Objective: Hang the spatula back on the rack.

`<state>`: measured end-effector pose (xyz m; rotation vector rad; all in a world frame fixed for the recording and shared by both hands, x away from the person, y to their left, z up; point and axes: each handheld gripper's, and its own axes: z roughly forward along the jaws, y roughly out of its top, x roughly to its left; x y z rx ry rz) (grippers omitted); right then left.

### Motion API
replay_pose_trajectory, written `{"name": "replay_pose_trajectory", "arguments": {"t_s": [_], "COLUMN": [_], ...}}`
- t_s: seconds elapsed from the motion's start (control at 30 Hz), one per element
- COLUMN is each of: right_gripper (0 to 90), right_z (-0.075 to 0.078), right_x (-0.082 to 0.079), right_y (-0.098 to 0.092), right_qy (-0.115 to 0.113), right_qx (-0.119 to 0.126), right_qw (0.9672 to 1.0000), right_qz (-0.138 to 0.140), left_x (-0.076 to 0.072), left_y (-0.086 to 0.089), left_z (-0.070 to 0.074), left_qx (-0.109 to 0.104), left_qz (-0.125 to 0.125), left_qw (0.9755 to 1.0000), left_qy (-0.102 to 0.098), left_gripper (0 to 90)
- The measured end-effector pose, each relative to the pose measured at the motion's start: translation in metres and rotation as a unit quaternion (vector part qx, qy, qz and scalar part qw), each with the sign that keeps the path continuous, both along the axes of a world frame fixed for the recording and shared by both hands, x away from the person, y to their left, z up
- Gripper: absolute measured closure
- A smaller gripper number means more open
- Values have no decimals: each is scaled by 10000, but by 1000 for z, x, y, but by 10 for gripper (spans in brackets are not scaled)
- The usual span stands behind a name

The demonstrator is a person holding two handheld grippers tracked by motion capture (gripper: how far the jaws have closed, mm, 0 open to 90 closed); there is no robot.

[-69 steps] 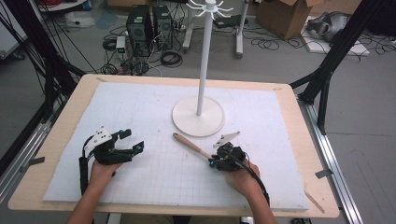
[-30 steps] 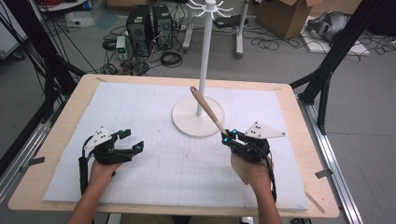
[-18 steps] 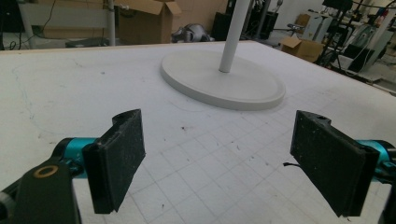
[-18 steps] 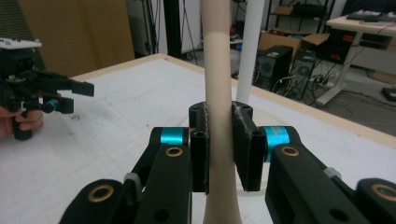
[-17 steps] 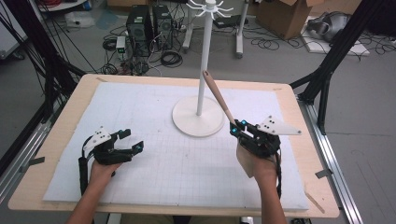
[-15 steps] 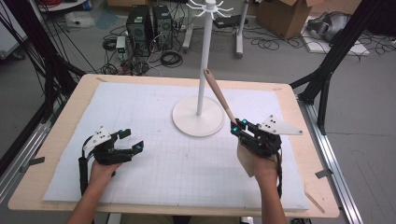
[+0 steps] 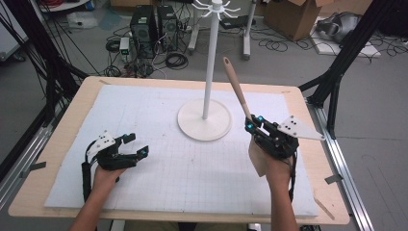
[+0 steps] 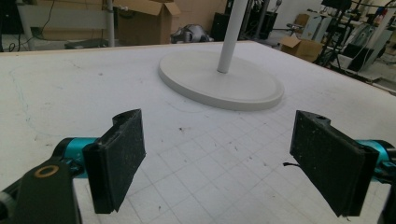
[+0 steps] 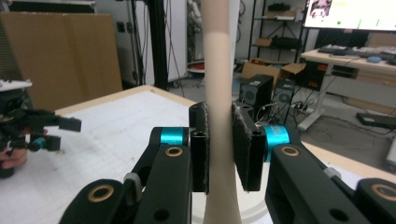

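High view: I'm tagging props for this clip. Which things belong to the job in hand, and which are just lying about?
In the job:
- wooden spatula, clamped upright in the right tongs
- white hook stand, probably where it gets hung
- left tongs, open, resting on the mat

Lying about:
- computer towers
- cardboard box
- floor cables

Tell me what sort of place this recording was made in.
Most likely a robotics or data-collection lab, not a home: a wooden work table inside a black metal frame, black desktop computer towers with loose cables on the grey floor, and brown cardboard boxes behind.
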<state>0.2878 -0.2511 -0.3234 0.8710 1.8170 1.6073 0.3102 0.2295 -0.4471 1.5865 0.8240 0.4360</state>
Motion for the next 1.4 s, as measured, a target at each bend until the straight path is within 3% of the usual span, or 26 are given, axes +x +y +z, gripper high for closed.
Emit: {"name": "replay_pose_trajectory", "arguments": {"t_s": [0.5,0.77,1.0,1.4], "right_gripper": [780,780,780,780], "right_z": [28,46,56,59], "right_x": [13,27,40,55], "right_y": [1,-1,-2,-6], "right_qy": [-441,-535,-469,-278], "right_qx": [262,363,428,503], "right_qw": [9986,9977,9978,9983], "right_qz": [-116,-182,-174,-78], "left_x": [0,1,1,1], "left_y": [1,1,2,3], "left_z": [0,0,0,0], "left_qx": [3,-21,-11,-2], "left_qz": [-18,1,15,17], "left_qw": [10000,10000,10000,10000], "left_qy": [-6,3,1,2], "left_gripper": [182,182,182,182]}}
